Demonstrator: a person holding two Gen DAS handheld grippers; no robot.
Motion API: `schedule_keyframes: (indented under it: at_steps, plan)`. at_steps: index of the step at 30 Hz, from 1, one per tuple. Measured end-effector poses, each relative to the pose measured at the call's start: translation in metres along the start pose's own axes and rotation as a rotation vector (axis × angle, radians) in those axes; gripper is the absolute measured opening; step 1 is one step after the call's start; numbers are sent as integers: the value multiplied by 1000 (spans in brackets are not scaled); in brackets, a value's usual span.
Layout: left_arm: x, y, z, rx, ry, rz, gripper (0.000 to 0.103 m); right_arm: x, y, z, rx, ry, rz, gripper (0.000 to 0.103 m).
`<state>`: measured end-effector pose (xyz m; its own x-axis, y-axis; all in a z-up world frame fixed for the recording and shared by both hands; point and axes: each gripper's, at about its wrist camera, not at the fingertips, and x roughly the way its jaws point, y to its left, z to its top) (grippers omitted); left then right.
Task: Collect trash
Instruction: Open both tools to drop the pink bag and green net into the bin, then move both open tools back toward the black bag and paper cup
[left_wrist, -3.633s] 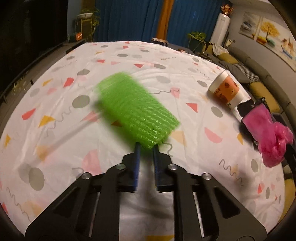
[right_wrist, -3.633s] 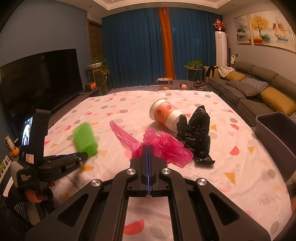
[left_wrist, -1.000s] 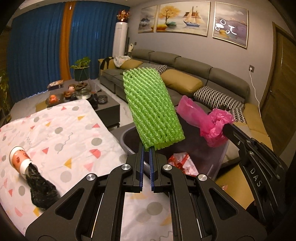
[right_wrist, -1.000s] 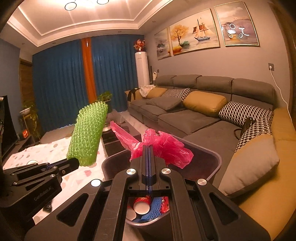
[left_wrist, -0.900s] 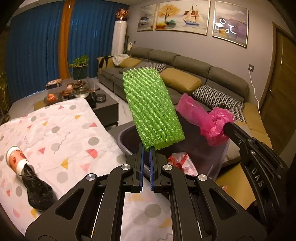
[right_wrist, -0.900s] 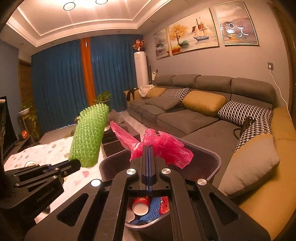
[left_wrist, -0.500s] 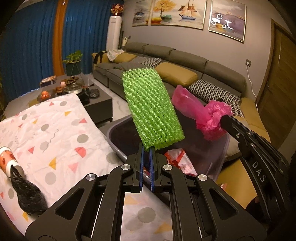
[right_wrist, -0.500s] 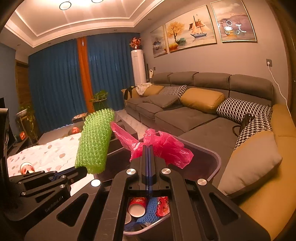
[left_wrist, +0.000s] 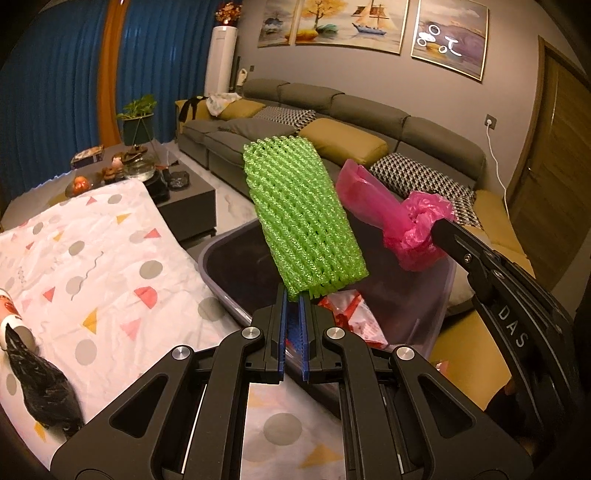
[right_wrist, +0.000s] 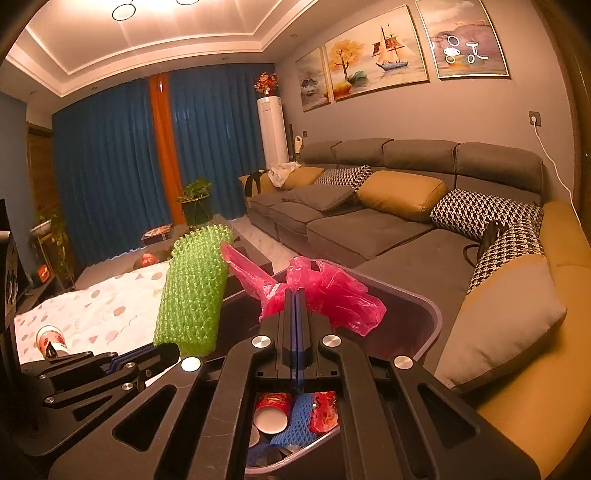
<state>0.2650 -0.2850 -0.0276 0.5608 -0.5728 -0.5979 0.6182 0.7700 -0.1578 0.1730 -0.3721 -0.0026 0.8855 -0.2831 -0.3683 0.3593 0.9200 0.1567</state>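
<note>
My left gripper (left_wrist: 293, 295) is shut on a green foam net sleeve (left_wrist: 304, 218) and holds it upright over the near rim of the grey trash bin (left_wrist: 218, 280). My right gripper (right_wrist: 295, 295) is shut on a crumpled pink plastic bag (right_wrist: 325, 288) above the same bin (right_wrist: 432, 317). The pink bag (left_wrist: 406, 221) also shows in the left wrist view, the green sleeve (right_wrist: 194, 291) in the right wrist view. Inside the bin lie a red paper cup (right_wrist: 271, 410), a blue net (right_wrist: 299, 417) and red wrappers (left_wrist: 351, 314).
The table with the patterned white cloth (left_wrist: 110, 266) is left of the bin. A paper cup (left_wrist: 9, 306) with a black plastic bag (left_wrist: 44, 391) lies on it. A grey sofa with cushions (right_wrist: 406, 206) is behind and right of the bin. A dark coffee table (left_wrist: 184, 192) stands beyond.
Both grippers have moved a little closer over the bin, still holding their items. The green sleeve and pink bag sit nearer together above the bin opening.
</note>
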Motion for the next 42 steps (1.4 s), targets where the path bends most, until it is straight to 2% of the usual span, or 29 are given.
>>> schedule_keyframes:
  at_steps: [8, 10, 11, 13, 14, 15, 16, 18, 19, 21, 26, 33, 37, 42]
  plan:
    - [4, 1, -3, -9, 10, -38, 6, 1, -2, -2, 10, -2, -3, 2]
    - [4, -1, -5, -6, 13, -50, 9, 1, -3, -2, 13, -1, -7, 4]
    - [4, -1, -5, -6, 14, -55, 15, 2, -3, -1, 16, 0, -8, 6]
    - [5, -2, -7, -9, 16, -63, 30, 1, -4, -1, 24, -2, -10, 21]
    - [4, -2, -8, -9, 15, -62, 43, 1, -5, -2, 26, -5, -12, 24]
    - [4, -1, -10, -11, 9, -58, 55, -1, -5, -2, 27, -9, -14, 27]
    - [2, 0, -10, -16, 1, -53, 60, -2, -6, -2, 27, -12, -18, 27]
    - [-1, 3, -11, -33, -19, -37, 77, -4, -7, -1, 32, -13, -23, 30]
    - [-4, 6, -12, -44, -27, -31, 79, -5, -9, -2, 33, -14, -26, 33]
    - [-9, 9, -13, -59, -29, -25, 84, -8, -10, -1, 40, -23, -35, 46]
    - [-28, 13, -20, -64, -65, 36, 92, -19, -12, -2, 45, -47, -47, 60]
    - [-67, 35, -39, -87, -103, 127, 93, -41, -4, -9, 34, -73, -48, 77]
    - [-96, 56, -53, -112, -127, 209, 93, -51, 8, -16, 19, -72, -29, 82]
    - [-131, 89, -72, -148, -143, 330, 94, -59, 37, -25, -22, -52, 39, 85]
